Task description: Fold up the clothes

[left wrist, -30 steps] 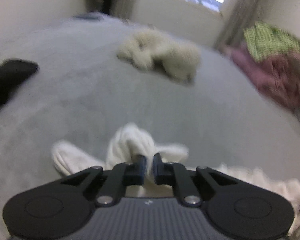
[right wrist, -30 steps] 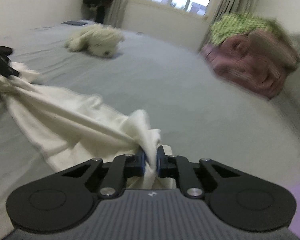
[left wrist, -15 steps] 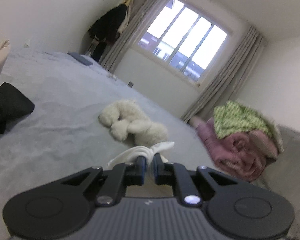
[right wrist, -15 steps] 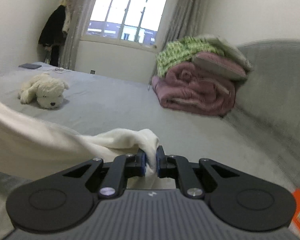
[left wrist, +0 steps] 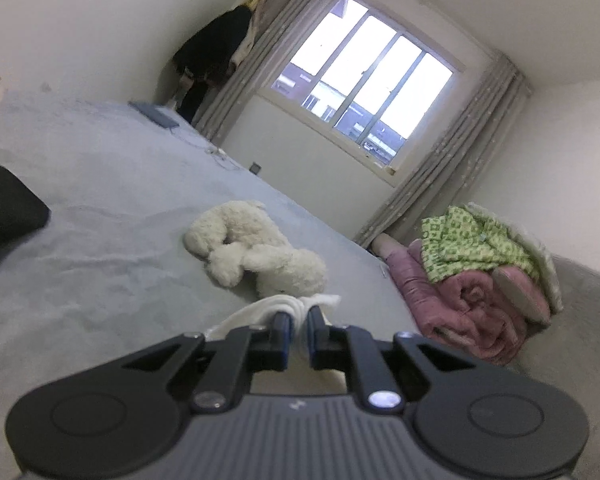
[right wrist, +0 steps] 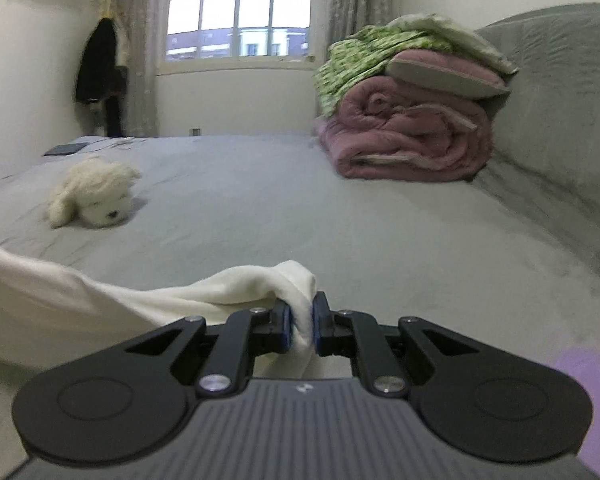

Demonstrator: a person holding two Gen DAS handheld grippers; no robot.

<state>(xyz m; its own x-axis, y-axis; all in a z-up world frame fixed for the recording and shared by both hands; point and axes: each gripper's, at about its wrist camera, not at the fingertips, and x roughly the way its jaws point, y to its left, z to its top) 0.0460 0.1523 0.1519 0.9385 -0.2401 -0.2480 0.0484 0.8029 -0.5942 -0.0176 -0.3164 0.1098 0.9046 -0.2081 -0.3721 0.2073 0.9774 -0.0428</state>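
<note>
Both claws, left (left wrist: 297,334) and right (right wrist: 300,326), still pinch the cream garment (right wrist: 228,290), now lifted

Left hand-held gripper (left wrist: 296,330) and right hand-held gripper (right wrist: 300,326): matt black plastic linkages, bright metal pivot screws, ribbed grey housing. Garment (right wrist: 100,292): soft, cream, matt knit cloth. Bed (right wrist: 340,208): grey napped fabric, lightly creased. Plush toy (left wrist: 256,252): white, fluffy pile. Quilt (right wrist: 412,144): pink, puffy, faintly sheened cloth.
</note>
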